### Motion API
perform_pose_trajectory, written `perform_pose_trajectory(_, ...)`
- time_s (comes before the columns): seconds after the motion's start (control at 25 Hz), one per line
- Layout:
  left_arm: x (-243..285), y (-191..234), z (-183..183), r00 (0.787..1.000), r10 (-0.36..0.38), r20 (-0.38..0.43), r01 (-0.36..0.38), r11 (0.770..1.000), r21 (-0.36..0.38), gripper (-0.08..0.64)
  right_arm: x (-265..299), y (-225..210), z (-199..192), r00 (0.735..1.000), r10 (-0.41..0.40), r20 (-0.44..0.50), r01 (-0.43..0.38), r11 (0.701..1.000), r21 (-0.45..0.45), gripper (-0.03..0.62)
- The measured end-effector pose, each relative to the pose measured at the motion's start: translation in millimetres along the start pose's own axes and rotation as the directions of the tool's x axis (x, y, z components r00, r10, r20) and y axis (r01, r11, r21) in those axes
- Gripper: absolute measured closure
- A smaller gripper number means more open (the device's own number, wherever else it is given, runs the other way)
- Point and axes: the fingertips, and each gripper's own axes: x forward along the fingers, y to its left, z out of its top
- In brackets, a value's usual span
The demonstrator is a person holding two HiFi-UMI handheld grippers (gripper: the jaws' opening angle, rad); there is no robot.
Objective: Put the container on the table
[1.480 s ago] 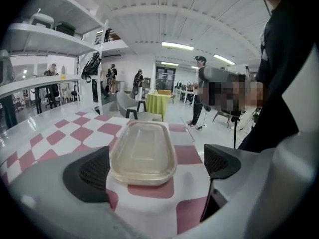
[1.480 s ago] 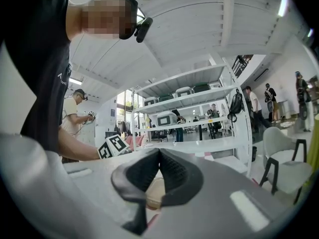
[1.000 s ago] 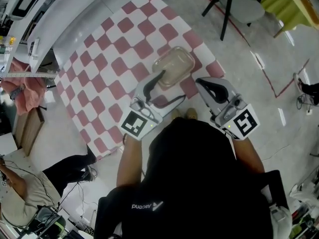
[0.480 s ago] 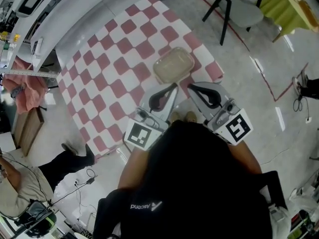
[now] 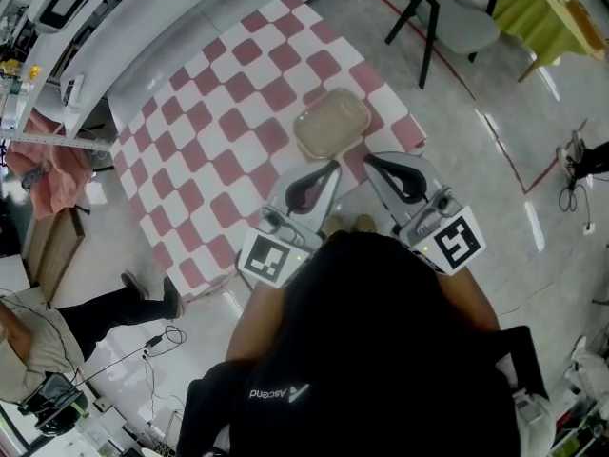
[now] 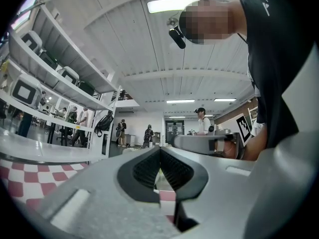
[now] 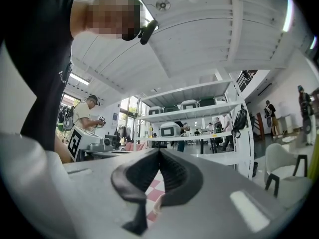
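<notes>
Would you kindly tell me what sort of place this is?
Likely a large indoor lab or workshop: white shelving with boxy appliances, a checked-cloth table, and other people standing about.

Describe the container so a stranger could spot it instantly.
Find the table with the red-and-white checked cloth. Near its right-hand corner in the head view lies the container: a shallow, translucent beige tub with rounded corners, alone on the cloth.

Bright, even light from long white ceiling strip lamps (image 6: 172, 5); glare streaks on the glossy pale floor (image 5: 490, 117); gripper views bulge toward black rounded corners
</notes>
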Motion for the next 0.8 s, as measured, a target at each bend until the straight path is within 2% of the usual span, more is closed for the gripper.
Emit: perform_pose_trajectory(0.8,-0.5,-5.2,-2.6,0.999,-0.041,-0.013,0.041,0.999,0.006,0.549,2.5,1.9,-1.2,1.000,0.016,-0.010,-0.016,1.000,-0.008,0.591)
